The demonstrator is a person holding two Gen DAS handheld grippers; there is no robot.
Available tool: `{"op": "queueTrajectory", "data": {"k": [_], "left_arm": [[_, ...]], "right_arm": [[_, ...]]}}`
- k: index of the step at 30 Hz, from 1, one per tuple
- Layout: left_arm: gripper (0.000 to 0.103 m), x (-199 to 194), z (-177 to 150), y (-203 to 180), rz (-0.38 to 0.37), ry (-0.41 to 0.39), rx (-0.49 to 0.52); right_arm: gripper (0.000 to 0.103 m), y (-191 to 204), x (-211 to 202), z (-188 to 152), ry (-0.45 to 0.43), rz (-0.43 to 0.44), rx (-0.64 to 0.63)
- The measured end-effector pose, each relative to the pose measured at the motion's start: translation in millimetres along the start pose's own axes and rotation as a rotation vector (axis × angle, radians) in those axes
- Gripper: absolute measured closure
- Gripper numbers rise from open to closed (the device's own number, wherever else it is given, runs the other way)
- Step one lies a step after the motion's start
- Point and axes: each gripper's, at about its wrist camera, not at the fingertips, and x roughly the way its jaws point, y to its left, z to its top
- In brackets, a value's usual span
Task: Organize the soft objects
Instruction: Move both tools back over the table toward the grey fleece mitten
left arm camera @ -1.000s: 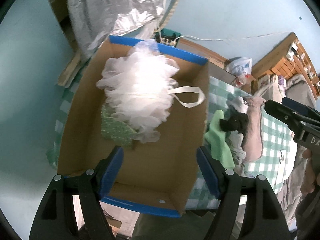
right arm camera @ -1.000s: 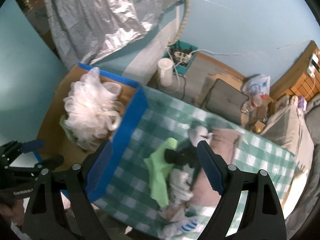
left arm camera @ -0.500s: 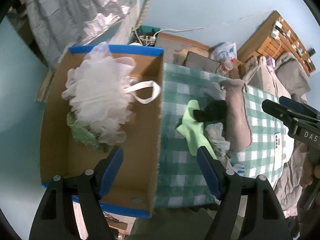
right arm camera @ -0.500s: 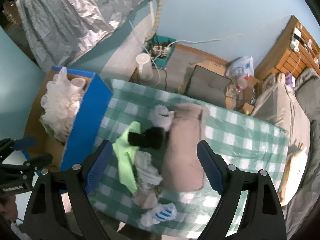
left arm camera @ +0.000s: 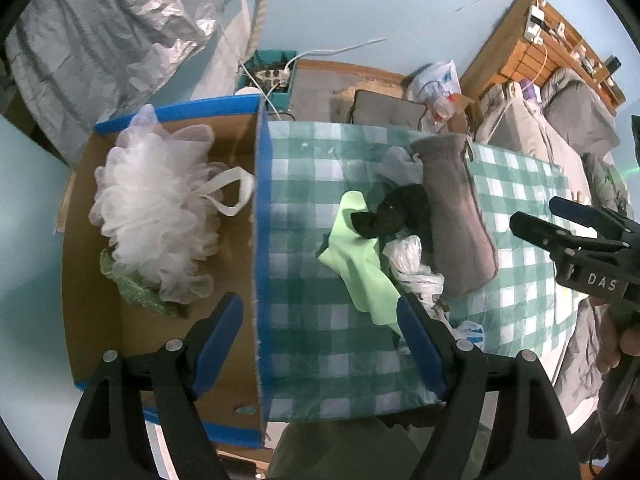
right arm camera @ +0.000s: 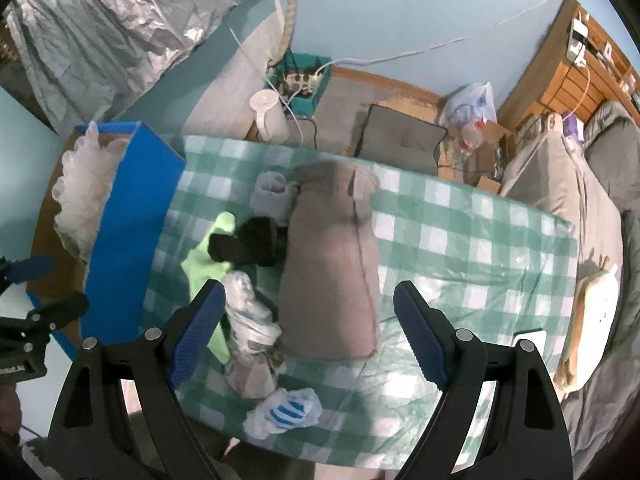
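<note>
The left gripper [left arm camera: 320, 328] is hanging wide-mouthed and empty, straddling the blue edge of the cardboard box [left arm camera: 262, 240]; its jaws have just been opening a little further, with nothing between them. The right gripper [right arm camera: 308, 332] is gaping wide too, holding nothing, hovering above the grey pouch [right arm camera: 332, 272] on the checked surface [right arm camera: 460, 248]. Just left of the pouch, the white bundle [right arm camera: 248, 312], lime cloth [left arm camera: 356, 264] and black sock [right arm camera: 248, 246] are lying heaped. Farther off, the white loofah [left arm camera: 156, 208] is sitting inside the box.
</note>
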Motion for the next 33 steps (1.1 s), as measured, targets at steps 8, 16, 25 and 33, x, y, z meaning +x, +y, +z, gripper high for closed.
{"op": "queueTrajectory", "data": {"k": [8,16,25,33], "left_arm": [[0.022,26.4,1.2,-20.4,0.011,0.055,0.027],[0.022,52.7,2.0,-32.4,0.028,0.099,0.047],[0.022,80.0,7.9,-34.9,0.012,0.138,0.009],[0.022,102.9,10.0,-31.5,-0.010,0.170,-0.077]], "right_arm": [[0.018,-9.8,23.3,-10.4,0.046,0.008,0.002],[0.018,-13.5,43.3,-11.2,0.081,0.010,-0.006],[0.018,-14.7,67.4,-8.6,0.119,0.007,-0.001],[0.018,-13.9,88.9,-6.3,0.151,0.004,-0.006]]}}
